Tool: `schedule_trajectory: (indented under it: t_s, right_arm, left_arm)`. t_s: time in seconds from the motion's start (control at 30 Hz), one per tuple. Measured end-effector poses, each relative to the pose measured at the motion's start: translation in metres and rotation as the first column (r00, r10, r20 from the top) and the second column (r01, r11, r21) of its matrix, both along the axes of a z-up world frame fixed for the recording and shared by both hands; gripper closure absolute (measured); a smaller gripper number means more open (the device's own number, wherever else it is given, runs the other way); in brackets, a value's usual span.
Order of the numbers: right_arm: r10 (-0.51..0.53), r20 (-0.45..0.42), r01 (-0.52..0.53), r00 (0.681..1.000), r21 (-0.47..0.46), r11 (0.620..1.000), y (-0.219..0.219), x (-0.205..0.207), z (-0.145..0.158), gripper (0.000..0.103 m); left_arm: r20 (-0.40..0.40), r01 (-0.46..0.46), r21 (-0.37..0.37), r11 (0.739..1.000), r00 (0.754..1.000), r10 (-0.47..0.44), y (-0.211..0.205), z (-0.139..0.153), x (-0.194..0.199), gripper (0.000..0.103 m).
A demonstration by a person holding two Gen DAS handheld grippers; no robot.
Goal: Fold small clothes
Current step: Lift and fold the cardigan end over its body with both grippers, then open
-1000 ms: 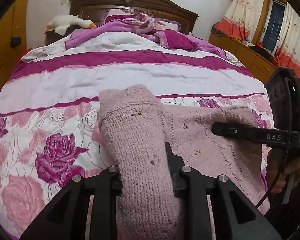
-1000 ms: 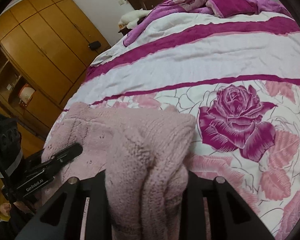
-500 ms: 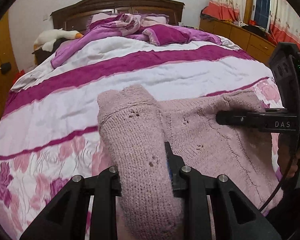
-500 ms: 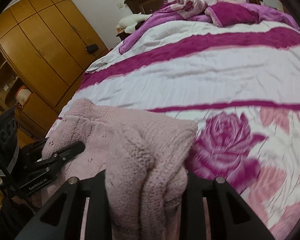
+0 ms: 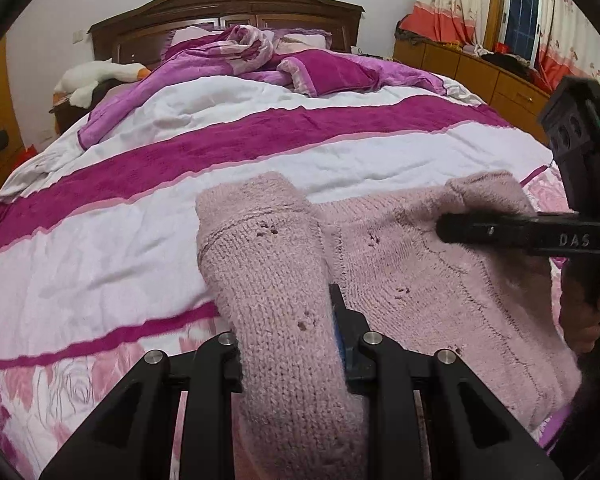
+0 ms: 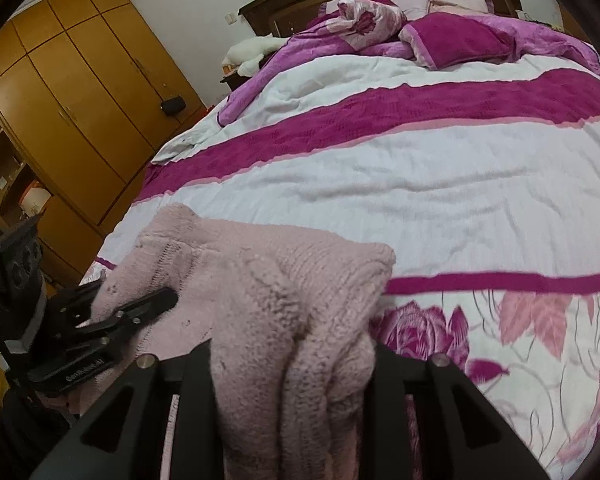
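Carried farther up the bed [image 5: 100, 264], the pink sweater [image 5: 400, 272] stretches sideways, left gripper [image 5: 292, 344] and right gripper [image 6: 292, 364] each clamped on a bunched end.

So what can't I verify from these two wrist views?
- Left gripper jaws, left wrist view: buried in the pink knit sweater.
- Right gripper jaws, right wrist view: wrapped in bunched knit.
- Sweater's near hem: cut off by the bottom edge.
- Quilt roses: motion-blurred.

Dusty-pink knit sweater [image 5: 400, 272] on a white, magenta-striped duvet [image 5: 220, 148] (pink rose print nearer the camera).
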State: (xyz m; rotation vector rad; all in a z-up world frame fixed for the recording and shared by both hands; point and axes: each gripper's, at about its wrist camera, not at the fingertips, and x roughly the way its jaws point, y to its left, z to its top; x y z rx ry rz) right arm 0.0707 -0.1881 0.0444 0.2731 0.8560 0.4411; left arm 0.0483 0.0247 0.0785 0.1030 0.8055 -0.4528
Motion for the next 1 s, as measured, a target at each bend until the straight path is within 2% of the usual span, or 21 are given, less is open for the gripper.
schedule_trajectory:
  t_s: [0.17, 0.33, 0.53, 0.63, 0.67, 0.73, 0.77, 0.8, 0.87, 0.93, 1.0]
  right_arm:
    - [0.002, 0.023, -0.002, 1.0, -0.004, 1.0, -0.005, 0.017, 0.004, 0.076]
    - [-0.01, 0.056, 0.011, 0.998, -0.026, 1.0, -0.006, 0.034, 0.006, 0.076]
    - [-0.02, 0.027, 0.02, 0.999, -0.008, 1.0, -0.015, 0.062, -0.006, 0.076]
    - [0.005, -0.014, -0.005, 1.0, -0.026, 1.0, -0.014, 0.076, -0.017, 0.075]
    - [0.009, -0.034, -0.01, 0.999, -0.037, 0.999, -0.013, 0.078, -0.021, 0.073]
    - [0.006, -0.108, -0.014, 0.994, -0.068, 0.998, -0.013, 0.085, -0.032, 0.062]
    - [0.007, -0.143, -0.019, 0.99, -0.082, 0.996, -0.015, 0.088, -0.038, 0.048]
    - [0.012, -0.172, -0.024, 0.985, -0.068, 0.997, -0.02, 0.091, -0.044, 0.041]
    - [0.015, -0.196, -0.01, 0.981, 0.026, 1.0, -0.031, 0.096, -0.049, 0.034]
    - [0.055, -0.228, -0.013, 0.972, 0.184, 0.983, -0.043, 0.108, -0.057, 0.025]
    - [0.106, -0.24, -0.037, 0.965, 0.276, 0.96, -0.046, 0.125, -0.065, 0.023]
  left_arm:
    - [0.007, -0.002, -0.007, 1.0, 1.0, 0.002, -0.004, 0.002, 0.019, 0.1]
    - [0.033, -0.012, 0.018, 1.0, 0.999, 0.011, -0.013, -0.002, 0.04, 0.1]
    - [-0.023, -0.035, -0.027, 0.999, 0.999, 0.035, -0.009, -0.015, 0.066, 0.1]
    - [-0.079, -0.038, -0.002, 0.999, 0.996, 0.038, -0.008, -0.029, 0.077, 0.096]
    - [-0.097, -0.043, -0.001, 0.999, 0.994, 0.043, -0.007, -0.034, 0.079, 0.093]
    - [-0.137, -0.053, -0.023, 0.998, 0.989, 0.049, -0.001, -0.043, 0.081, 0.088]
    - [-0.147, -0.06, -0.045, 0.997, 0.988, 0.053, 0.003, -0.044, 0.081, 0.086]
    - [-0.172, -0.07, -0.093, 0.993, 0.984, 0.053, 0.01, -0.046, 0.081, 0.086]
    - [-0.215, -0.093, -0.15, 0.984, 0.975, 0.059, 0.019, -0.048, 0.084, 0.086]
    - [-0.244, -0.11, -0.183, 0.977, 0.968, 0.064, 0.023, -0.052, 0.086, 0.086]
    - [-0.241, -0.113, -0.176, 0.978, 0.968, 0.068, 0.02, -0.051, 0.086, 0.086]
